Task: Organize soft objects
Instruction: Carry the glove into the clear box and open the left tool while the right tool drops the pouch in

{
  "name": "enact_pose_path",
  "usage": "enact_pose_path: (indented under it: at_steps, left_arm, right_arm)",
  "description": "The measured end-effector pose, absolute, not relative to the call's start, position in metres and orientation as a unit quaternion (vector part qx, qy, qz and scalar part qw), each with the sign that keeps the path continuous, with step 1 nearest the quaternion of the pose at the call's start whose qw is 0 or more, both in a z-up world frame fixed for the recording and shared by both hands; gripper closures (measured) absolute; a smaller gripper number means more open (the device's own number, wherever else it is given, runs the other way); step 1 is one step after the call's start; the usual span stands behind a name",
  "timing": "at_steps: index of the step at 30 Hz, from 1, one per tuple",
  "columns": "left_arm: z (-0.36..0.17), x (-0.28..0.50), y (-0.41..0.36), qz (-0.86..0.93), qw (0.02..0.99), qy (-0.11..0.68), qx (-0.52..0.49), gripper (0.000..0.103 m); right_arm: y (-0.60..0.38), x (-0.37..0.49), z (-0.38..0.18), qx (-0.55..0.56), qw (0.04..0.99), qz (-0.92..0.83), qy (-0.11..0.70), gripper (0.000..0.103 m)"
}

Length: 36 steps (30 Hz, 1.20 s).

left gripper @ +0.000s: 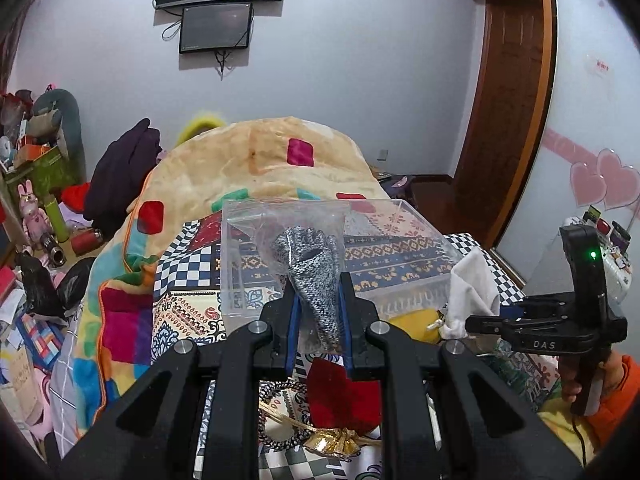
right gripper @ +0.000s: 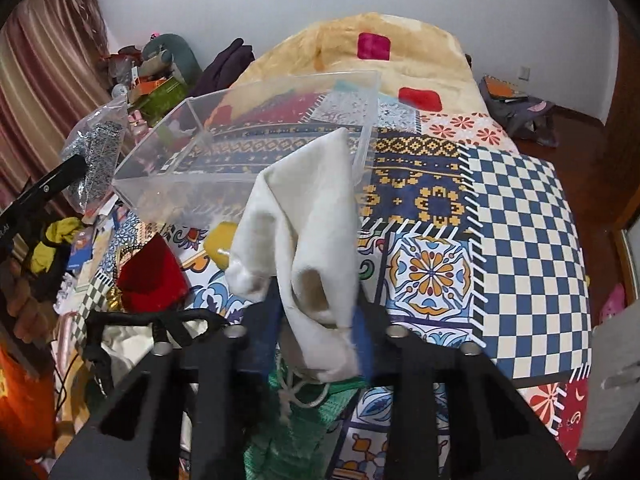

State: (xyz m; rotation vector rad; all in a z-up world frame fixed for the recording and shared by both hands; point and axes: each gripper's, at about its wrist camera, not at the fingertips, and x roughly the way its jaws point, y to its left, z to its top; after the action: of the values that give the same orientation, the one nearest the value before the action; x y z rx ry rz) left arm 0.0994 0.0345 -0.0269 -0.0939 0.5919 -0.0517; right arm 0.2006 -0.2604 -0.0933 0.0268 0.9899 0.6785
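My left gripper is shut on a grey knit glove in a clear plastic bag, held up in front of a clear plastic box on the bed. In the right wrist view the bagged glove hangs left of the box. My right gripper is shut on a white drawstring pouch, held above the bed near the box's front wall. That gripper and pouch show at the right in the left wrist view. A red velvet pouch, a yellow soft object and a green knit item lie on the bedspread.
A patchwork bedspread covers the bed, with a bunched colourful blanket behind the box. A gold ribbon pouch lies near me. Clutter fills the floor at left. A wooden door stands at right.
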Motion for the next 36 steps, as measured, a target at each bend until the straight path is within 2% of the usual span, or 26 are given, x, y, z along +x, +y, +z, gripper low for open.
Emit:
enact_pose_path:
  at_steps: [1, 3, 14, 18, 28, 36]
  left_arm:
    - [-0.027, 0.100, 0.035, -0.025, 0.955, 0.292, -0.047, 0.086]
    - [-0.027, 0.101, 0.038, -0.022, 0.955, 0.292, -0.047, 0.086]
    - [-0.019, 0.123, 0.047, -0.013, 0.955, 0.293, -0.045, 0.086]
    - [-0.021, 0.140, 0.050, -0.016, 0.950, 0.309, -0.045, 0.086]
    - [-0.051, 0.191, 0.051, -0.029, 0.923, 0.381, -0.044, 0.086]
    - [-0.068, 0.207, 0.039, -0.036, 0.912, 0.408, -0.027, 0.086]
  right_arm:
    - [-0.260, 0.198, -0.091, 0.011, 0.827, 0.320, 0.463, 0.089]
    - [-0.262, 0.193, -0.085, 0.012, 0.831, 0.324, 0.453, 0.091]
    - [-0.258, 0.192, -0.003, 0.008, 0.881, 0.328, 0.342, 0.091]
    - [-0.239, 0.212, 0.007, 0.002, 0.888, 0.326, 0.325, 0.091]
    - [-0.204, 0.273, -0.042, -0.001, 0.862, 0.311, 0.400, 0.091]
    - [-0.191, 0.269, -0.061, -0.029, 0.846, 0.311, 0.433, 0.086]
